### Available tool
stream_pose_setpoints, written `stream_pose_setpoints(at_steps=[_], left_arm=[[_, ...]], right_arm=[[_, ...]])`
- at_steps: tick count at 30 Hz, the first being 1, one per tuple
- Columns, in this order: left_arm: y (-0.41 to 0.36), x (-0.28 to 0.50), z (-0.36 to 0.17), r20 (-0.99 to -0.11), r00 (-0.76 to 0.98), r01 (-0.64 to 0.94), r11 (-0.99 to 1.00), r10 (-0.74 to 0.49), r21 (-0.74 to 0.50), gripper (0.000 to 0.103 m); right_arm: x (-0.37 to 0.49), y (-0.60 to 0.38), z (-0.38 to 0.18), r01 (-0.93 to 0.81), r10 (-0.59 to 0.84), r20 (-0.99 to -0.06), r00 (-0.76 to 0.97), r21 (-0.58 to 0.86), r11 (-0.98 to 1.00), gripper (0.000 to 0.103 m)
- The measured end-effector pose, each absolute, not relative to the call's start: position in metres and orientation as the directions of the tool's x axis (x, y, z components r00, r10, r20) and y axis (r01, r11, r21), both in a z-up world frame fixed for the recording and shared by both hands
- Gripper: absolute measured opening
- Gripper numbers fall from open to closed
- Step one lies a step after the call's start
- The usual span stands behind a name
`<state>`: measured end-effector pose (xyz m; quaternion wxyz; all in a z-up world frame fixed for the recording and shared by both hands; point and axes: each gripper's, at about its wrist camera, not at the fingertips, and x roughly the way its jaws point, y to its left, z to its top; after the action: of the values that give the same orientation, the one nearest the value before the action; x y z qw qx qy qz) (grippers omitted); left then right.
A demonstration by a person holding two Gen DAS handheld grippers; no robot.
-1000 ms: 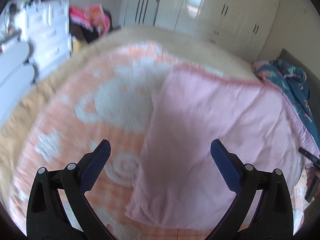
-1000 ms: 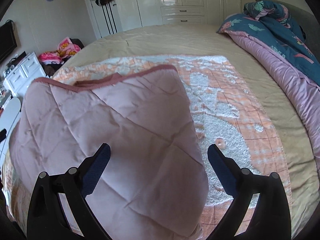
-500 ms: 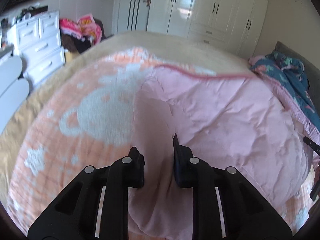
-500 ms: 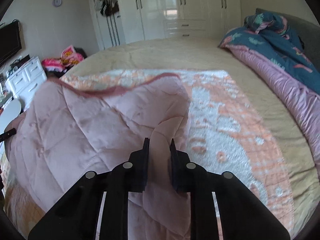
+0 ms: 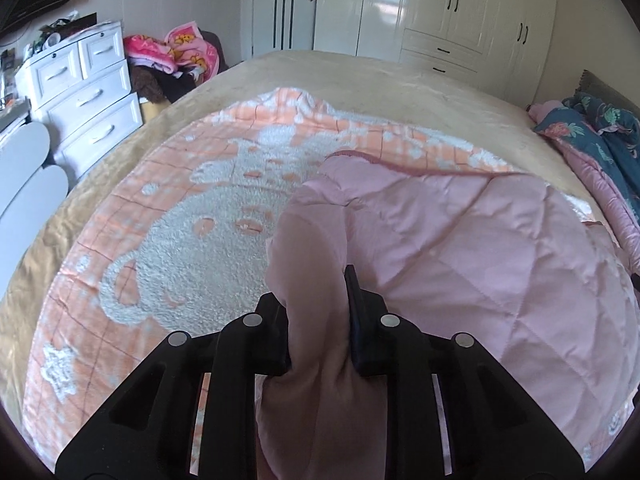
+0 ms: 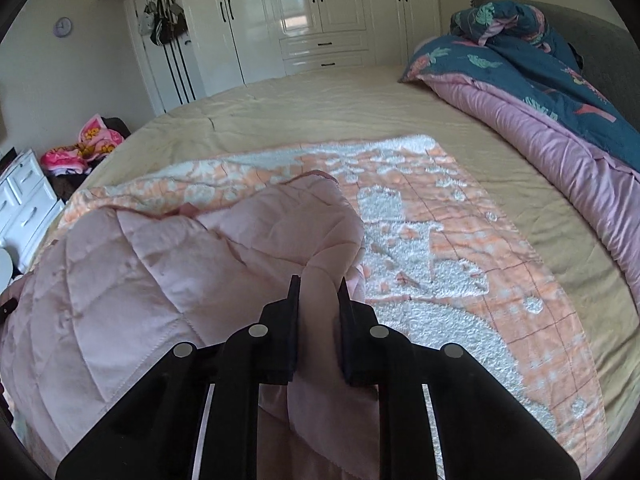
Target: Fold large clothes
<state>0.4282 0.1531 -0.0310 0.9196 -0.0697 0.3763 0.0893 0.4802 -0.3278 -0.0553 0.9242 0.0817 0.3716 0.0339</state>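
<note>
The pink quilted blanket (image 5: 460,264) lies on the near part of an orange and white fleece blanket (image 5: 192,232), which is spread on a beige bed (image 6: 320,108). The left gripper (image 5: 318,300) is closed on a bunched fold at the left edge of the pink blanket, and the cloth fills the narrow gap between its jaws. The right gripper (image 6: 318,292) pinches a fold at the right edge of the same blanket (image 6: 180,272) in the same way. A blue and pink duvet (image 6: 560,92) is heaped at the right side of the bed. White wardrobes (image 6: 312,16) stand behind, and a white dresser (image 5: 84,92) stands at the left.
</note>
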Motion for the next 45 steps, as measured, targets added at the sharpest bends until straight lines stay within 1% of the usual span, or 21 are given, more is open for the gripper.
stream_pose_setpoints(at_steps=[9, 13, 15, 16, 17, 18, 19, 20, 21, 23, 25, 26, 27, 28, 30, 31, 32, 33, 34, 35, 45], left_arm=[[0.152, 0.428, -0.037, -0.7, 0.704, -0.239, 0.968, 0.12, -0.075, 0.017], [0.153, 0.428, -0.034, -0.704, 0.699, -0.239, 0.969, 0.126, -0.064, 0.018], [0.154, 0.426, -0.032, -0.707, 0.697, -0.238, 0.969, 0.12, -0.07, 0.019], [0.154, 0.426, -0.031, -0.71, 0.694, -0.236, 0.969, 0.12, -0.068, 0.019], [0.154, 0.424, -0.03, -0.71, 0.694, -0.235, 0.97, 0.119, -0.067, 0.019], [0.154, 0.423, -0.03, -0.71, 0.694, -0.234, 0.97, 0.117, -0.069, 0.02], [0.154, 0.421, -0.029, -0.711, 0.694, -0.234, 0.969, 0.113, -0.075, 0.021], [0.154, 0.42, -0.028, -0.712, 0.694, -0.236, 0.969, 0.111, -0.078, 0.024], [0.154, 0.418, -0.027, -0.711, 0.694, -0.236, 0.969, 0.112, -0.077, 0.028], [0.152, 0.415, -0.024, -0.709, 0.696, -0.233, 0.97, 0.115, -0.072, 0.033], [0.15, 0.41, -0.019, -0.707, 0.699, -0.228, 0.971, 0.108, -0.077, 0.045], [0.149, 0.407, -0.017, -0.706, 0.701, -0.223, 0.971, 0.1, -0.083, 0.053], [0.148, 0.403, -0.013, -0.705, 0.703, -0.215, 0.972, 0.087, -0.094, 0.058], [0.147, 0.4, -0.011, -0.702, 0.707, -0.212, 0.972, 0.083, -0.098, 0.059], [0.144, 0.391, -0.004, -0.696, 0.714, -0.211, 0.972, 0.079, -0.106, 0.07], [0.143, 0.386, 0.0, -0.692, 0.718, -0.209, 0.971, 0.072, -0.115, 0.073], [0.142, 0.382, 0.003, -0.689, 0.722, -0.207, 0.971, 0.068, -0.121, 0.08], [0.14, 0.377, 0.007, -0.682, 0.728, -0.2, 0.971, 0.06, -0.128, 0.085], [0.137, 0.372, 0.01, -0.676, 0.735, -0.196, 0.972, 0.058, -0.129, 0.087], [0.135, 0.366, 0.014, -0.671, 0.739, -0.194, 0.973, 0.061, -0.125, 0.092], [0.123, 0.322, 0.037, -0.655, 0.754, -0.175, 0.977, 0.054, -0.12, 0.094]], right_arm=[[0.479, -0.324, -0.076, 0.026, 0.072, -0.703, 0.708, 0.128, 0.991, 0.016], [0.475, -0.33, -0.074, 0.038, 0.083, -0.712, 0.697, 0.152, 0.988, 0.022], [0.473, -0.336, -0.071, 0.058, 0.089, -0.721, 0.687, 0.176, 0.983, 0.03], [0.471, -0.338, -0.069, 0.065, 0.096, -0.725, 0.682, 0.191, 0.979, 0.036], [0.467, -0.341, -0.066, 0.069, 0.105, -0.725, 0.681, 0.205, 0.976, 0.046], [0.464, -0.343, -0.064, 0.07, 0.11, -0.722, 0.683, 0.215, 0.974, 0.053], [0.46, -0.345, -0.061, 0.07, 0.115, -0.717, 0.687, 0.223, 0.972, 0.065], [0.454, -0.346, -0.057, 0.066, 0.126, -0.708, 0.695, 0.237, 0.969, 0.072], [0.448, -0.348, -0.053, 0.059, 0.136, -0.696, 0.705, 0.248, 0.967, 0.076], [0.438, -0.35, -0.045, 0.055, 0.143, -0.68, 0.72, 0.261, 0.964, 0.087], [0.427, -0.351, -0.036, 0.039, 0.171, -0.664, 0.728, 0.289, 0.957, 0.094], [0.422, -0.351, -0.032, 0.028, 0.186, -0.658, 0.73, 0.3, 0.954, 0.096], [0.417, -0.351, -0.028, 0.018, 0.195, -0.654, 0.731, 0.304, 0.952, 0.096], [0.413, -0.35, -0.024, 0.01, 0.199, -0.651, 0.732, 0.303, 0.953, 0.097], [0.399, -0.349, -0.015, -0.004, 0.201, -0.638, 0.743, 0.296, 0.955, 0.098], [0.394, -0.348, -0.012, -0.009, 0.204, -0.635, 0.745, 0.297, 0.955, 0.099], [0.387, -0.347, -0.008, -0.02, 0.214, -0.628, 0.748, 0.302, 0.953, 0.099], [0.38, -0.346, -0.005, -0.029, 0.223, -0.623, 0.75, 0.305, 0.952, 0.099], [0.376, -0.345, -0.002, -0.034, 0.225, -0.622, 0.75, 0.304, 0.952, 0.099], [0.369, -0.343, 0.002, -0.042, 0.228, -0.618, 0.753, 0.3, 0.953, 0.099], [0.322, -0.329, 0.028, -0.078, 0.214, -0.598, 0.773, 0.245, 0.966, 0.099]])
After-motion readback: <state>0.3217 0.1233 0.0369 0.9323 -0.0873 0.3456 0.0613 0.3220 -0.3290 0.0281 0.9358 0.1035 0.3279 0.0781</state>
